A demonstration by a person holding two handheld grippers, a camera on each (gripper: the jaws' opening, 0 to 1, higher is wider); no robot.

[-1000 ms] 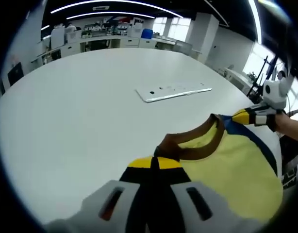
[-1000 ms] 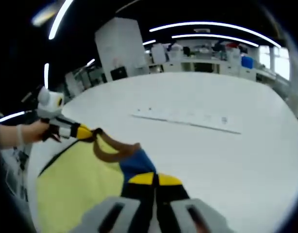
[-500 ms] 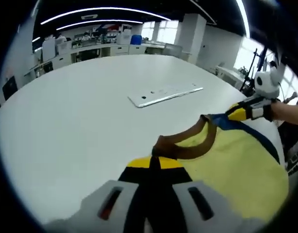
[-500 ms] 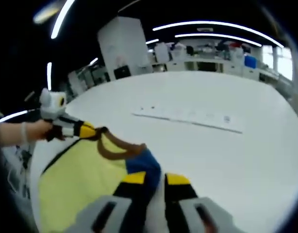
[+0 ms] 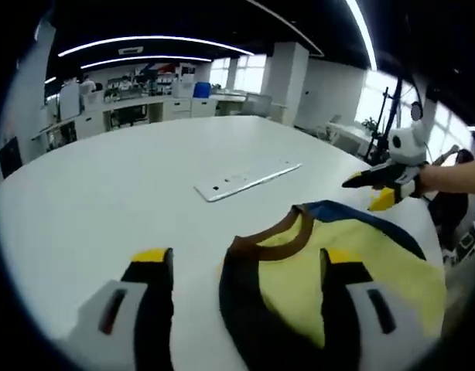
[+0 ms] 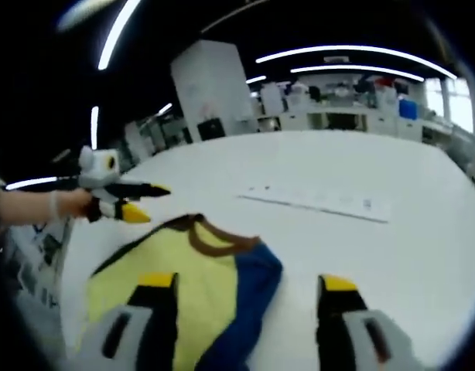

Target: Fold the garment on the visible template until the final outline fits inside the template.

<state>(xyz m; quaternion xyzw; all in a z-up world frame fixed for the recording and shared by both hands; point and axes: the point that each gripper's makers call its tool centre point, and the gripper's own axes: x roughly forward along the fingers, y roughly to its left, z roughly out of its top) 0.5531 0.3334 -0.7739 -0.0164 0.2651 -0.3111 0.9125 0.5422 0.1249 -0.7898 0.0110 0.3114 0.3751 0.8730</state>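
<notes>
The garment (image 5: 353, 263), a yellow shirt with a brown collar and blue shoulder panels, lies loose on the white table (image 5: 106, 193). We take it as our landmark for everything else. In the left gripper view it spreads from between our jaws toward the right, with the brown collar (image 5: 272, 239) at its near edge and a blue band along its far side. In the right gripper view the same garment (image 6: 172, 274) lies low and left, its blue panel bunched on the side nearest our right jaw.

Our left gripper (image 5: 245, 259) stands with its jaws spread wide: the right jaw sits over the yellow cloth and the left jaw over bare table beside the collar, neither pinching anything. Our right gripper (image 6: 241, 286) is likewise spread wide, one jaw above the yellow cloth and the other over bare table past the blue edge, holding nothing.

In the left gripper view we see the right gripper (image 5: 381, 182) just beyond the garment's far corner, held by a hand (image 5: 446, 178). In the right gripper view the left gripper (image 6: 125, 201) hovers just beyond the garment's far left corner, also in a hand (image 6: 63, 205).

Past the garment, well apart from it on the table, lies a flat white strip (image 5: 249, 179), seen again in the right gripper view (image 6: 315, 205). Far behind it we see counters and ceiling lights.
</notes>
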